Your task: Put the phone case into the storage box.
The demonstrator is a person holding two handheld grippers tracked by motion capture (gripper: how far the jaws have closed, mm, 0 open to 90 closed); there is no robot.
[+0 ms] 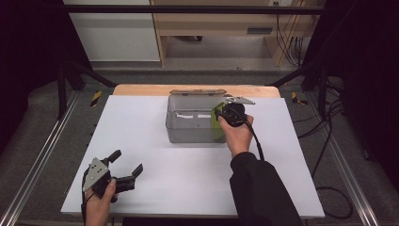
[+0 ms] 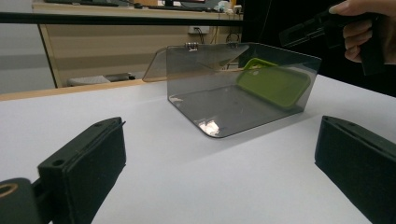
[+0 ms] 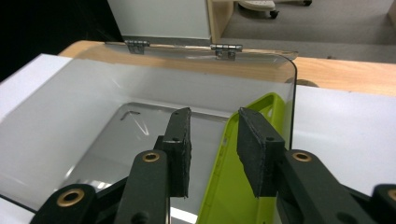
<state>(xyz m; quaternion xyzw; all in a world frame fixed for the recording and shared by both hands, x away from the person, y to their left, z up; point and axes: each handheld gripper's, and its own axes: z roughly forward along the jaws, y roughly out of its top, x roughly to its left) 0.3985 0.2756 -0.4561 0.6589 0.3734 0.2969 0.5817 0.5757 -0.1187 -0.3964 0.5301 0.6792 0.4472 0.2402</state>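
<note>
A smoky clear box (image 1: 188, 127) with its hinged lid (image 3: 187, 46) swung back stands at the far middle of the white table (image 1: 141, 141). A lime-green phone case (image 3: 229, 186) leans inside against the box's right wall (image 2: 273, 84). My right gripper (image 3: 212, 135) points down into the box's right end (image 1: 226, 117). Its jaws stand a little apart, the case's edge runs between them, and the left pad (image 3: 180, 149) is clear of it. My left gripper (image 1: 127, 161) rests open at the near left, nothing between its pads (image 2: 84, 163).
The box (image 2: 233, 93) sits close to the table's wooden far edge (image 1: 141, 89). Metal frame rails (image 1: 42, 150) run along both sides of the table. A cable (image 1: 256, 141) trails from the right gripper over the sleeve.
</note>
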